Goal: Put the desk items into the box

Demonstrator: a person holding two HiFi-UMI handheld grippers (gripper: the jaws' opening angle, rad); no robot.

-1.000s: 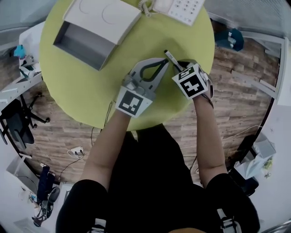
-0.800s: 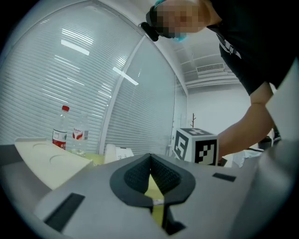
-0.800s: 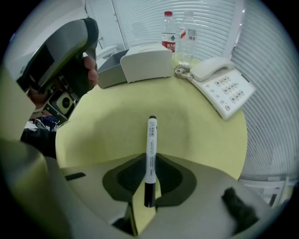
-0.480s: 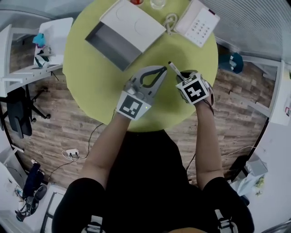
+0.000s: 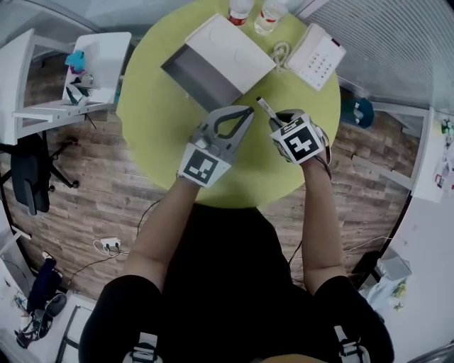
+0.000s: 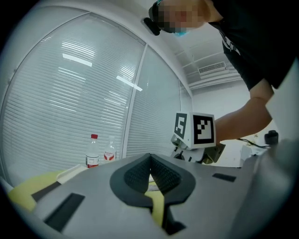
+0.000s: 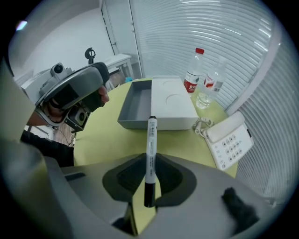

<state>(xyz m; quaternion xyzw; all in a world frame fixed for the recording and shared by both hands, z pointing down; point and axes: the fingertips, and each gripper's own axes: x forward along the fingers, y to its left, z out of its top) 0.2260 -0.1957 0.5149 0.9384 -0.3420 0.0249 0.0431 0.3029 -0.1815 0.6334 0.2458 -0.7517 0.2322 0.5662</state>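
My right gripper (image 5: 278, 119) (image 7: 150, 161) is shut on a white marker (image 7: 151, 149) (image 5: 267, 108) with a black cap, which sticks out forward from the jaws toward the box. The grey box (image 5: 216, 62) (image 7: 154, 109) lies on the round green table (image 5: 163, 135) ahead, its open compartment on the left and its white lid part on the right. To the left, my left gripper (image 5: 246, 111) (image 6: 150, 158) has its jaws closed together with nothing between them. In the left gripper view the right gripper's marker cube (image 6: 195, 130) shows beyond the tips.
A white desk phone (image 5: 319, 58) (image 7: 228, 137) with a coiled cord (image 7: 202, 125) sits right of the box. Two plastic bottles (image 5: 255, 13) (image 7: 192, 72) stand behind the box. A white side desk (image 5: 67, 78) and office chair (image 5: 28, 174) stand left of the table.
The head view has shifted, so the table, box and phone sit lower and more centred. Both grippers stay close together, the right one still holding the marker.
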